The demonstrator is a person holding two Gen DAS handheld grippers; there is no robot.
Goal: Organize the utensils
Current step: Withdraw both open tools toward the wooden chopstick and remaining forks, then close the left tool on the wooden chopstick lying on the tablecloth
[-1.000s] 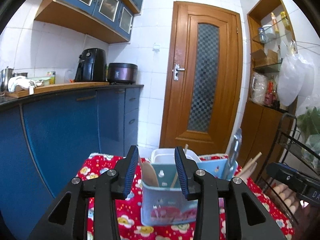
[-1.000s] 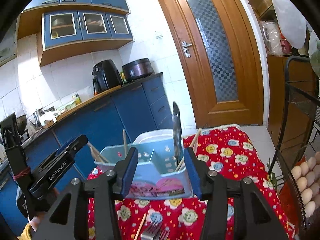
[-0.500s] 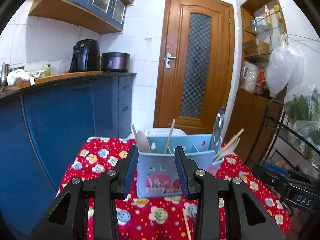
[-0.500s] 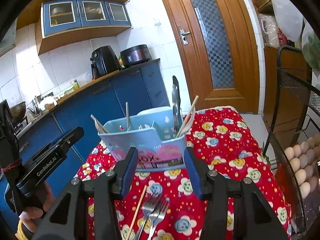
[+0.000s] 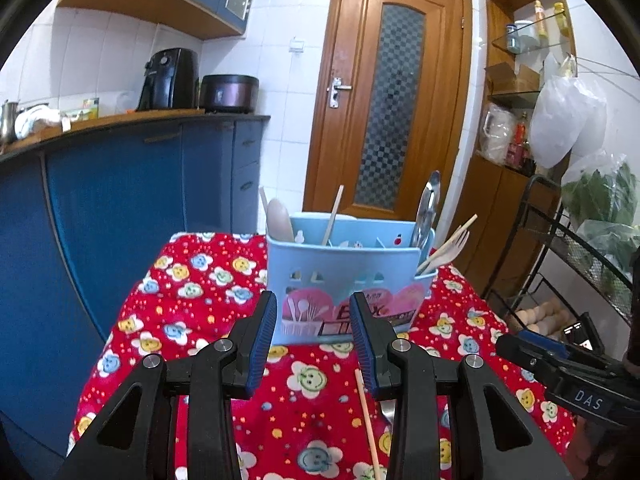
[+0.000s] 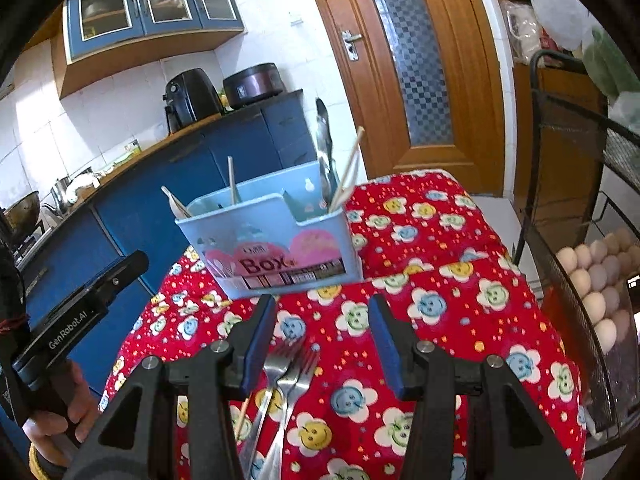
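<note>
A light blue utensil box (image 5: 344, 276) (image 6: 276, 240) stands on the red flowered tablecloth (image 5: 192, 292) (image 6: 452, 304); a wooden spoon, chopsticks, metal tongs and a wooden fork stick out of it. Two metal forks (image 6: 286, 376) lie on the cloth below the box, with a wooden chopstick (image 5: 367, 412) (image 6: 241, 420) beside them. My left gripper (image 5: 314, 340) is open and holds nothing, hovering in front of the box. My right gripper (image 6: 322, 344) is open too, above the fork heads and apart from them.
Blue kitchen cabinets (image 5: 120, 200) run along the left with an air fryer (image 5: 170, 78) and cooker on the counter. A wooden door (image 5: 394, 92) stands behind the table. At the right stands a black wire rack (image 6: 592, 280) with eggs.
Both grippers tilted downward and sank toward the table. The box slid up in both views, and the forks and chopstick on the cloth came into sight. The jaws kept their width.
</note>
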